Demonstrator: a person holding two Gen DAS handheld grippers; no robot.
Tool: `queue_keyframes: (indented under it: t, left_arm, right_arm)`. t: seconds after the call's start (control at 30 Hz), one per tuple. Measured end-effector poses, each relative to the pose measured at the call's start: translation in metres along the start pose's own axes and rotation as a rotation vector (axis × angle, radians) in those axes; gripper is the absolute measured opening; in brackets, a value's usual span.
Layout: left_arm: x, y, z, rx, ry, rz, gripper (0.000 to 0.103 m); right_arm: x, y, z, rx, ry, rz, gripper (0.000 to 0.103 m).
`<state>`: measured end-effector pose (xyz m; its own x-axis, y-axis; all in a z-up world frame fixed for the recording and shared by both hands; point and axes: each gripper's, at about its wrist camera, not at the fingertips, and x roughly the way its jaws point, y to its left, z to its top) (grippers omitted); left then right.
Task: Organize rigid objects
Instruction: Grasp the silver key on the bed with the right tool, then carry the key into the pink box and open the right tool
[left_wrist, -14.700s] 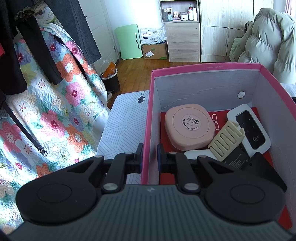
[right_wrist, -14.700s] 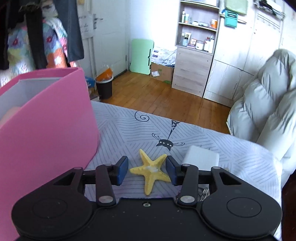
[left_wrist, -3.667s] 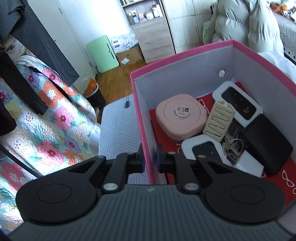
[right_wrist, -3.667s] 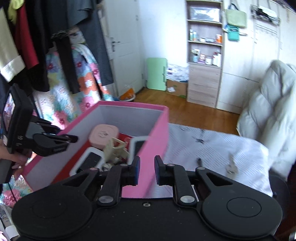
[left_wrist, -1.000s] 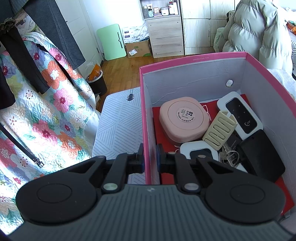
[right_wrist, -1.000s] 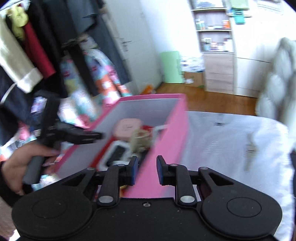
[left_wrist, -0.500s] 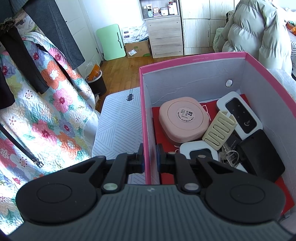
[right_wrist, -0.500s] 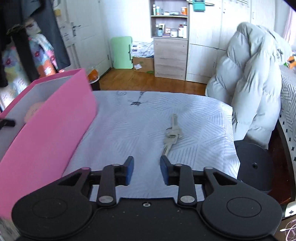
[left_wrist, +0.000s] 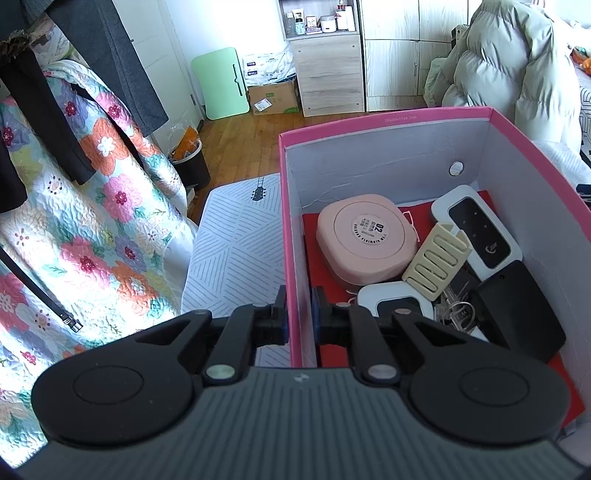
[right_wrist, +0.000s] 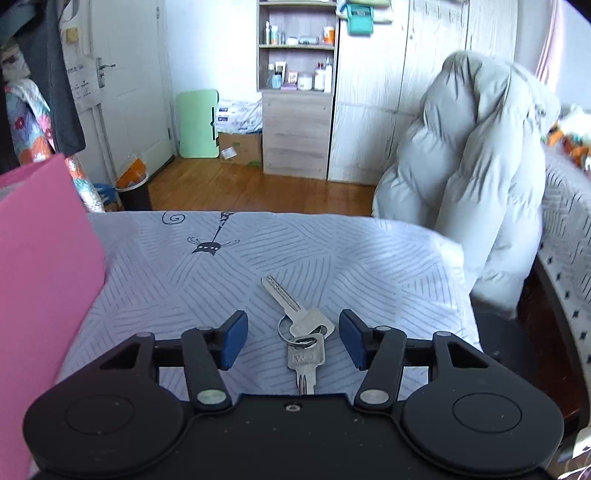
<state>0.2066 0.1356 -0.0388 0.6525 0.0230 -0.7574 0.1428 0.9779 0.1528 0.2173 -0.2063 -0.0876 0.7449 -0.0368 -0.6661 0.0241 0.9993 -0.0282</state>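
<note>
left gripper (left_wrist: 298, 314) is seen clamped on the left wall of the pink box (left_wrist: 384, 120), one blue pad outside and one inside the thin cardboard wall, the jaws nearly together. the box is rectangular, pink outside, grey-white inside, with a red floor. inside it, from left to right, are held a rounded-square pink case (left_wrist: 365, 243) of smooth plastic with a round printed label, a white device with a dark screen (left_wrist: 397, 304) in front of it, a cream slotted piece (left_wrist: 436, 264) lying tilted across the pile, a bunch of metal keys (left_wrist: 456, 314) partly hidden under it, a second white device with a black panel (left_wrist: 476, 232) and a flat matt black case (left_wrist: 517, 310) against the right wall. the box is set on a white bedspread (left_wrist: 236, 243) printed with grey stripe patches.

right gripper (right_wrist: 293, 339) is held low over the same bedspread, its jaws opening, the blue pads well apart. between them, touched by neither pad, a set of two flat silver keys (right_wrist: 303, 332) on a small ring is lying on the fabric. the far key's blade is pointed away and to the left; the near key's blade is pointed back toward the gripper body, so the long axis runs roughly along the fingers. the pink box's outer wall is seen at the left edge.
</note>
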Motion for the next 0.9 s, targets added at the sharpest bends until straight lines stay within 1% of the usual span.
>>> queue_keyframes:
  t: [0.03,0.07,0.1,0.13,0.2,0.3,0.4,0.47,0.77,0.9]
  left_arm:
    - [0.000,0.000,0.000,-0.001,0.000,-0.002,0.010]
    - [0.000,0.001,0.000,-0.003,-0.001,-0.005,0.010]
    - [0.000,0.002,0.000,-0.006,-0.002,-0.008,0.010]
    - [0.000,0.003,0.000,-0.006,-0.002,-0.007,0.010]
    - [0.000,0.004,0.000,-0.004,-0.002,-0.005,0.010]
    - [0.000,0.003,0.000,-0.003,-0.002,-0.006,0.010]
    - [0.000,0.004,0.000,-0.003,-0.002,-0.004,0.010]
    - [0.000,0.003,0.000,-0.007,-0.002,-0.007,0.010]
    - [-0.001,0.002,-0.001,-0.002,-0.001,-0.001,0.010]
    - [-0.001,-0.001,0.000,0.005,0.004,-0.004,0.012]
  right_arm:
    - [-0.003,0.000,-0.003,0.010,-0.007,0.003,0.055]
    - [-0.007,0.000,-0.005,0.008,-0.015,-0.005,0.045]
    - [-0.010,0.000,-0.005,0.016,-0.023,-0.009,0.027]
    - [-0.014,-0.001,-0.006,0.031,-0.030,-0.011,0.014]
    - [-0.026,-0.001,-0.007,0.048,-0.072,0.019,0.004]
    - [-0.038,0.004,-0.007,0.036,-0.110,0.029,0.004]
    - [-0.047,0.010,-0.006,0.020,-0.108,0.044,0.004]
    - [-0.052,0.012,-0.005,0.027,-0.111,0.066,0.003]
    - [-0.093,0.032,-0.004,0.011,-0.170,0.139,0.003]
    - [-0.115,0.041,-0.001,0.000,-0.190,0.194,0.003]
